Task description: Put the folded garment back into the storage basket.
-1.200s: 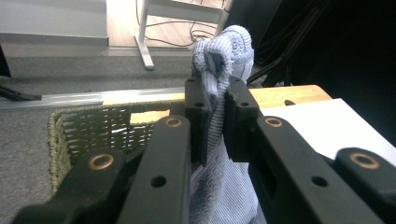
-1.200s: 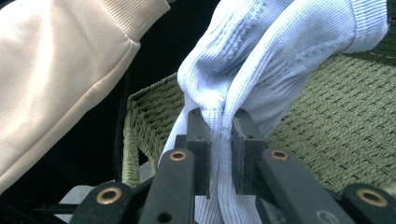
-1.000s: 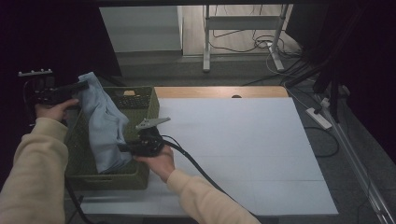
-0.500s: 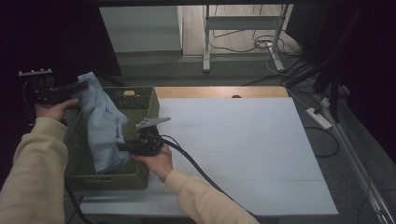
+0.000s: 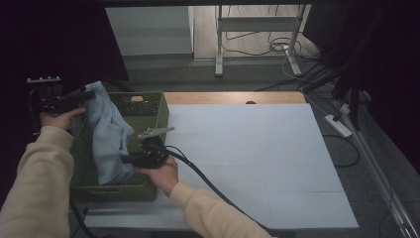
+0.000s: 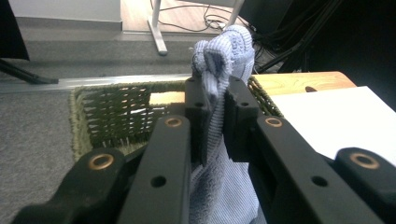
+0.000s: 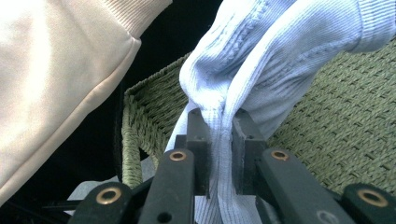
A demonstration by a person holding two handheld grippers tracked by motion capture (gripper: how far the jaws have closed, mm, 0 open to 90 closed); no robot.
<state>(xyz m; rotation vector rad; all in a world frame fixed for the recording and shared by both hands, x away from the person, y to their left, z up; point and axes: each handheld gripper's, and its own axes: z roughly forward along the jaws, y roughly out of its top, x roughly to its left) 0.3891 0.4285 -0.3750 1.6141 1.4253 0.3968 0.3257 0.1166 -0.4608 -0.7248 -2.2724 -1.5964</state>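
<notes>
A light blue ribbed cloth (image 5: 109,136) hangs over a green woven basket (image 5: 148,106) at the table's left. My left gripper (image 5: 89,94) is shut on the cloth's upper end, held above the basket's far left corner; in the left gripper view the cloth (image 6: 224,56) bunches up between the jaws of that gripper (image 6: 215,116). My right gripper (image 5: 124,159) is shut on the cloth's lower part, over the basket's near right side. In the right gripper view the cloth (image 7: 261,60) is pinched between the jaws of this gripper (image 7: 220,144), with the basket wall (image 7: 336,135) behind.
A white sheet (image 5: 247,158) covers the table to the right of the basket, with a wooden edge (image 5: 233,97) at the back. Table legs (image 5: 218,39), cables and a power strip (image 5: 338,125) lie on the floor beyond. A cream sleeve (image 7: 56,79) is close to my right gripper.
</notes>
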